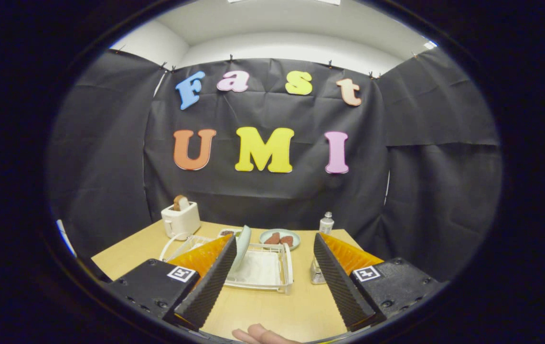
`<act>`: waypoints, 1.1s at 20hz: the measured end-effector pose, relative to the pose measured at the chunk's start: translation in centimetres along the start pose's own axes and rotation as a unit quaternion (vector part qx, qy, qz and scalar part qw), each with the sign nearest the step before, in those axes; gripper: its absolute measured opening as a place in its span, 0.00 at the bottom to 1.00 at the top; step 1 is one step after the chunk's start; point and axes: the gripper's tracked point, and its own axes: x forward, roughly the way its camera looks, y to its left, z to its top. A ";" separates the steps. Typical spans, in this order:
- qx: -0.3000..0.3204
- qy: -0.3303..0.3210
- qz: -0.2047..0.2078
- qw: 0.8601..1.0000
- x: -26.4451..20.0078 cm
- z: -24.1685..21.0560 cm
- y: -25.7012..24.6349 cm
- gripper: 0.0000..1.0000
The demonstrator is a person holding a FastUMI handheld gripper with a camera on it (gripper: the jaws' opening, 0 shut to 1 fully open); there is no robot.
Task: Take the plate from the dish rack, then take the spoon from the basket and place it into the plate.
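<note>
Nearest to you, part of a hand (262,334) is showing at the table's near edge, just below the gap between the fingers. Your gripper (272,286) is hovering above the wooden table (272,310) with its two fingers spread wide apart, and they are holding nothing; bare tabletop is lying between their tips.

Just ahead of the fingers, the white dish rack (272,272) is sitting on the table, mostly framed by the gap between them. The pale plate (242,247) is standing on edge in the rack's left part, right beside your left finger and partly hidden behind it. Whether the finger is touching the plate, you cannot tell from here.

Beside your right finger, a small metal mesh basket (316,276) is standing on the table, mostly hidden by that finger. You are not seeing enough of it to tell what is inside, so the spoon's place cannot be told.

Beyond the rack, a second light plate (279,238) is lying flat and carrying brownish pieces of food. A small dish (228,233) is sitting just to its left. Farther left, a white toaster (180,220) is standing with a slice of bread (180,203) sticking up from it. At the far right corner, a small bottle (326,223) is standing upright before the black cloth wall.
</note>
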 end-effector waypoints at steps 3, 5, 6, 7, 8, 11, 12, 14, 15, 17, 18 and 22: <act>-0.013 0.023 -0.017 1.000 3.7 1.1 0.2 1.00; -0.019 0.040 -0.031 0.999 6.6 1.7 0.3 1.00; -0.023 0.054 -0.042 0.997 8.3 1.8 0.3 1.00; -0.028 0.073 -0.048 0.996 10.0 1.6 0.5 1.00; -0.033 0.096 -0.048 0.994 11.6 1.3 1.0 1.00; -0.046 0.154 -0.052 0.986 15.8 0.6 2.0 1.00; -0.051 0.164 -0.055 0.984 16.9 0.7 2.3 1.00; -0.065 0.179 -0.058 0.980 19.0 0.7 3.3 1.00; -0.068 0.194 -0.053 0.977 20.0 0.2 4.0 1.00; -0.077 0.242 -0.050 0.966 21.7 -1.3 5.8 1.00; -0.087 0.264 -0.052 0.959 22.4 -1.9 6.2 0.98; -0.121 0.319 -0.084 0.936 23.9 -2.8 7.6 0.95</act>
